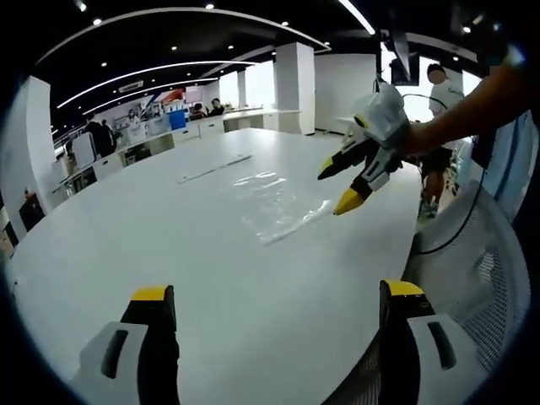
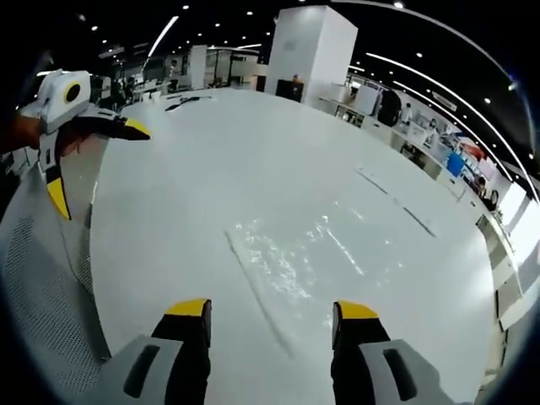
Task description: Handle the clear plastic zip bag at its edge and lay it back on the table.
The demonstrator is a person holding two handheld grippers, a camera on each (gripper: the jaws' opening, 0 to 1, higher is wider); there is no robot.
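The clear plastic zip bag (image 1: 274,202) lies flat on the white table (image 1: 169,253), shiny and wrinkled. My right gripper (image 1: 336,187) hangs open just off the bag's right edge, held by a hand, yellow tips pointing at it. In the right gripper view the bag (image 2: 291,253) spreads out just beyond my right gripper (image 2: 272,310), whose jaws hold nothing. My left gripper (image 1: 277,295) is open over the table's near part, well short of the bag. It also appears wide open at the upper left of the right gripper view (image 2: 97,166).
A grey mesh chair back (image 1: 472,278) stands at the table's edge and is seen again (image 2: 42,287). Thin strips (image 1: 215,169) lie on the table beyond the bag. A person (image 1: 439,84) stands behind the table. A white pillar (image 2: 312,51) rises further back.
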